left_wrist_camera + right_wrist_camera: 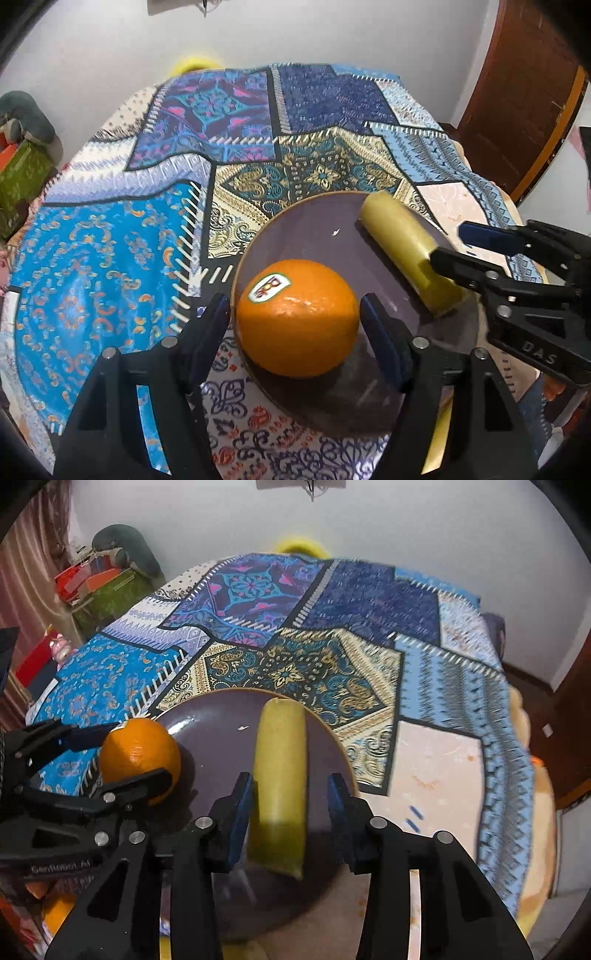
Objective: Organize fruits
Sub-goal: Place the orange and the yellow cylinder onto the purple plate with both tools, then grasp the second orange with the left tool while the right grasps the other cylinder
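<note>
Orange (297, 317): sits on the near-left part of the purple plate (314, 221), sticker up, between the left gripper (295, 317) fingers.
Banana (280, 786): lies across the plate's right half, between the right gripper (291, 812) fingers.
Left jaws: spread about the orange; whether the pads touch it, I cannot tell.
Right jaws: open, a gap showing on each side of the banana.
Progress: both fruits appear placed on the plate; releasing and withdrawing seem left.
Surroundings: patchwork cloth (110, 258) under the plate; more yellow and orange fruit shows at the bottom left of the right view, possibly still to sort.
</note>
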Demonstrator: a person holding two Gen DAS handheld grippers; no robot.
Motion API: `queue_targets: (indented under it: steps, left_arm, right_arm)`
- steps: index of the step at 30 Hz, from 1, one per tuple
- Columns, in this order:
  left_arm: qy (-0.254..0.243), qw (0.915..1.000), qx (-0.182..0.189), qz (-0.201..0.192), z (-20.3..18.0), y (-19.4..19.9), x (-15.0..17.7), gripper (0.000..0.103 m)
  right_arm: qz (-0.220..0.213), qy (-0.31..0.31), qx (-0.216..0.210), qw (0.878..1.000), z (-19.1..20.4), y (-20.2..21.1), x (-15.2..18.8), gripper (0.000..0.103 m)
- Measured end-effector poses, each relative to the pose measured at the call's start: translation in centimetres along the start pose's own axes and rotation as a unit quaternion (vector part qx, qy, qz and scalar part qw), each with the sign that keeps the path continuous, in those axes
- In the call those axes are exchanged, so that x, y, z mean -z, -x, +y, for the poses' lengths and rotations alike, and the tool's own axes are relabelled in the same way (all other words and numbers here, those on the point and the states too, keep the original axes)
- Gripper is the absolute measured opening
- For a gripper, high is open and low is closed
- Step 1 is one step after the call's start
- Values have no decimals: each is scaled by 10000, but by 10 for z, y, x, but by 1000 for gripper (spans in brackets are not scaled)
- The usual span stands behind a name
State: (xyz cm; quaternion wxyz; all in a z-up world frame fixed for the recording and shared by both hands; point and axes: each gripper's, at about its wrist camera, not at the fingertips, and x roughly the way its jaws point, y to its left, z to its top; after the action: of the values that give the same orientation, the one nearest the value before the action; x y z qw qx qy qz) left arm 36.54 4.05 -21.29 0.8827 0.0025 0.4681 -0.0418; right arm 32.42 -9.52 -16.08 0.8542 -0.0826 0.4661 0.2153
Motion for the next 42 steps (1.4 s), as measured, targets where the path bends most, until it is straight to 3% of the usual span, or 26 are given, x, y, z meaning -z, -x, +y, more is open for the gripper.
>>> queue_targets:
  steps: [10, 23, 30, 42]
  left_arm:
    - [86, 9986, -226, -470, 9, 73, 18, 75]
    - [149, 9975, -320, -609, 13, 140, 84, 79]
    - [157, 9982, -275, -514, 9, 147, 117, 81]
    - [385, 9991, -131, -113, 14, 126, 149, 82]
  right_arm:
    - [-594, 182, 148, 9980, 16, 78, 24, 55]
    - [-748, 212, 44, 9970, 46, 129, 72, 64]
    - [-589, 244, -14, 9980, 64, 126, 94, 73]
    - [129, 321, -97, 9994, 86, 65, 105, 73]
